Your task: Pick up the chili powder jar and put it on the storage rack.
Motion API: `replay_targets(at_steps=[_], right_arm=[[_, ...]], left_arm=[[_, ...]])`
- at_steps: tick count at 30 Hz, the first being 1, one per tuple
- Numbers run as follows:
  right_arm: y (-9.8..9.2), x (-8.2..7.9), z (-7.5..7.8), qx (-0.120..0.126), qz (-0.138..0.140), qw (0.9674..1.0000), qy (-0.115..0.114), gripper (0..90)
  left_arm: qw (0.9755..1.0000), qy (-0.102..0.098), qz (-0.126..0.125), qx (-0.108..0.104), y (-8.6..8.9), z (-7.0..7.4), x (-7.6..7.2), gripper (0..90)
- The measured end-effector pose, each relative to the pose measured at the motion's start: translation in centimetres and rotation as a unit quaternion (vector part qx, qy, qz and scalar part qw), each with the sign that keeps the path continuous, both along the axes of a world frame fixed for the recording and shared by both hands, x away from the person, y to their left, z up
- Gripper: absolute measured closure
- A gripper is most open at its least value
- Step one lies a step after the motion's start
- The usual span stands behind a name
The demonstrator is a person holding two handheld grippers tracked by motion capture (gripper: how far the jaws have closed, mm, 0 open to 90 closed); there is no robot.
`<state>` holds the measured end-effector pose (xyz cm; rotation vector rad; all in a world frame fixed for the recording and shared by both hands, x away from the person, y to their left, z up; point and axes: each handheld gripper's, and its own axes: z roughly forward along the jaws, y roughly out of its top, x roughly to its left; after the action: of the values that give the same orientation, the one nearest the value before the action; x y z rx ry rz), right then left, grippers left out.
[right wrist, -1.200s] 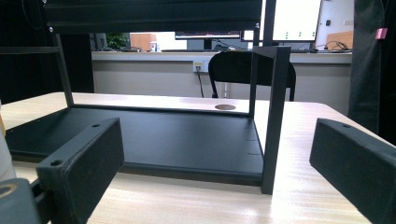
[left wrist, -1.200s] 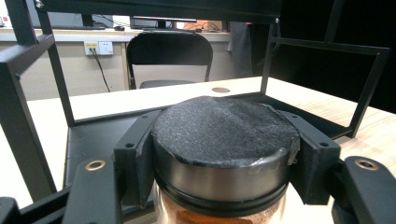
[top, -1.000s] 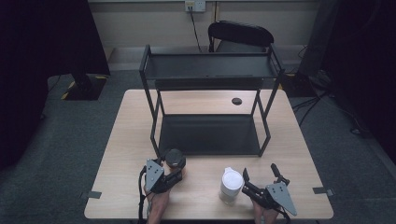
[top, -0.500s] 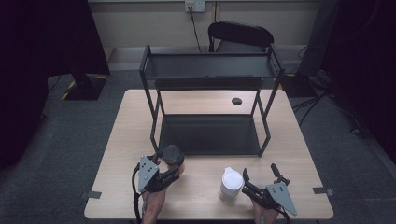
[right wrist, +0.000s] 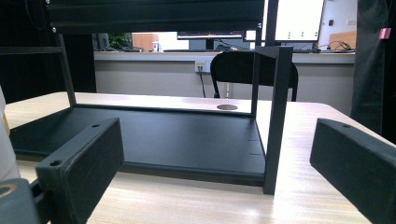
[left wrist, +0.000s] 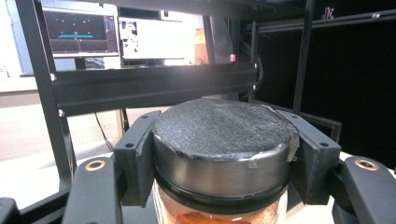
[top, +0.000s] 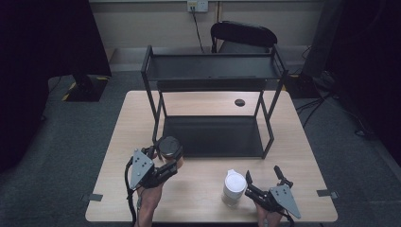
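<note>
Light wood table (top: 302,156) on grey carpet floor (top: 80,142), tape marks at the front corners. Black two-tier metal rack (top: 213,68) stands on the table. Black chair (top: 243,35) behind, against a beige wall with a socket (top: 197,5). Dark curtains either side. Monitors (right wrist: 299,18) lit on a far desk.

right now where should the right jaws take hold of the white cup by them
Grip the white cup around its side wall, below the lid, coming in level from its right, where the open right gripper sits. It stands upright and round, so the jaws can close across its width.
</note>
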<state>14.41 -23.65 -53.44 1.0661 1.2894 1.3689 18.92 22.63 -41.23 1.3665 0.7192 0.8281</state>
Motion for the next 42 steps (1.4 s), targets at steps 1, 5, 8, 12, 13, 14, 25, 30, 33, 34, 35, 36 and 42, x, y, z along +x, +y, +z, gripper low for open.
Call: replay_targets(at_steps=[1,5,8,12,13,14,25,30,33,34,35,36,42], right_arm=[[0.0,0.0,0.0,0.0,0.0,1.0,0.0,1.9],[0.0,0.0,0.0,0.0,0.0,1.0,0.0,1.9],[0.0,0.0,0.0,0.0,0.0,1.0,0.0,1.9],[0.0,0.0,0.0,0.0,0.001,1.0,0.0,1.9],[0.0,0.0,0.0,0.0,0.001,1.0,0.0,1.9],[0.0,0.0,0.0,0.0,0.001,1.0,0.0,1.9],[0.0,0.0,0.0,0.0,0.001,1.0,0.0,1.9],[0.0,0.0,0.0,0.0,0.001,1.0,0.0,1.9],[0.0,0.0,0.0,0.0,0.001,1.0,0.0,1.9],[0.0,0.0,0.0,0.0,0.001,1.0,0.0,1.9],[0.0,0.0,0.0,0.0,0.001,1.0,0.0,1.9],[0.0,0.0,0.0,0.0,0.001,1.0,0.0,1.9],[0.0,0.0,0.0,0.0,0.001,1.0,0.0,1.9]], left_arm=[[1.0,0.0,0.0,0.0,0.0,0.0,0.0,35.3],[1.0,-0.009,0.0,0.0,0.0,0.8,0.3,35.3],[0.9998,-0.016,-0.008,-0.002,0.2,1.9,0.9,35.3],[0.9997,-0.023,-0.01,-0.004,0.4,2.9,1.4,35.3],[0.9997,-0.023,-0.01,-0.004,0.4,2.9,1.4,35.2],[0.9996,-0.026,-0.012,-0.002,0.5,3.6,1.7,35.2],[0.9987,-0.047,-0.016,-0.012,1.1,6.3,2.5,35.3],[0.9983,-0.052,-0.022,-0.013,1.2,8.1,3.1,35.3],[0.9983,-0.054,-0.018,-0.011,1.0,8.9,3.3,35.3],[0.9982,-0.057,-0.015,-0.008,0.9,9.7,3.6,35.3],[0.9982,-0.057,-0.015,-0.008,0.9,9.7,3.6,35.3],[0.9981,-0.057,-0.019,-0.011,1.0,10.4,4.0,35.3],[0.9982,-0.056,-0.015,-0.016,0.7,12.5,5.3,35.3]])
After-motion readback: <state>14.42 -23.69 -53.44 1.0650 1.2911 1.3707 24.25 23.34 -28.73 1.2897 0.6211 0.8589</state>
